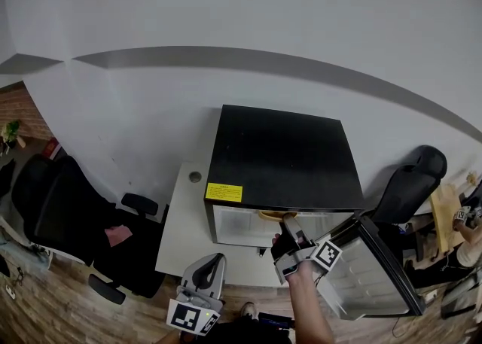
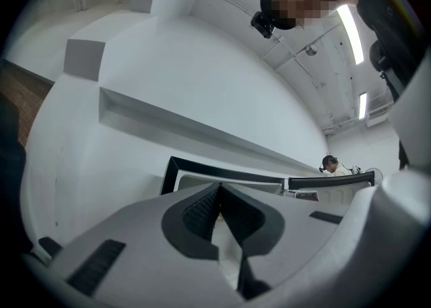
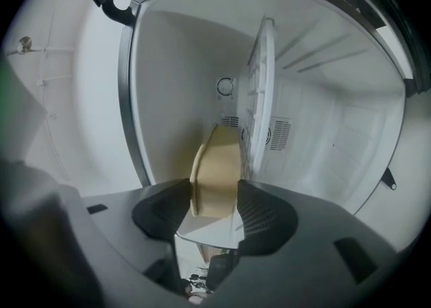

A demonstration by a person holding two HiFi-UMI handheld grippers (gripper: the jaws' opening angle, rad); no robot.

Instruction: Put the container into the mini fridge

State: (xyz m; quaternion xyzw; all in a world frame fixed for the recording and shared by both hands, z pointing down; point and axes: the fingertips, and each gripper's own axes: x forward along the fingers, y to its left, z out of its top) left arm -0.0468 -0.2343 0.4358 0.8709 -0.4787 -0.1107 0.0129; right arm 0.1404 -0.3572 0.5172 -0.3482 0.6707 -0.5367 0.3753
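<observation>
A black mini fridge (image 1: 279, 154) stands on a white table (image 1: 184, 222) with its door (image 1: 376, 275) swung open to the right. My right gripper (image 1: 290, 223) is at the fridge's opening, shut on a tan container (image 1: 273, 215). In the right gripper view the pads press both sides of the container (image 3: 219, 172), which reaches into the white interior beside the shelf (image 3: 259, 98); the gripper (image 3: 214, 195) is rolled sideways. My left gripper (image 1: 218, 258) hangs low in front of the table, shut and empty; its view shows the closed gripper (image 2: 219, 195) pointing at the fridge (image 2: 222, 173).
A black office chair (image 1: 68, 214) stands left of the table, another (image 1: 410, 181) right of the fridge. A person sits at the far right edge (image 1: 471, 229). A grey wall runs behind. The floor is wood.
</observation>
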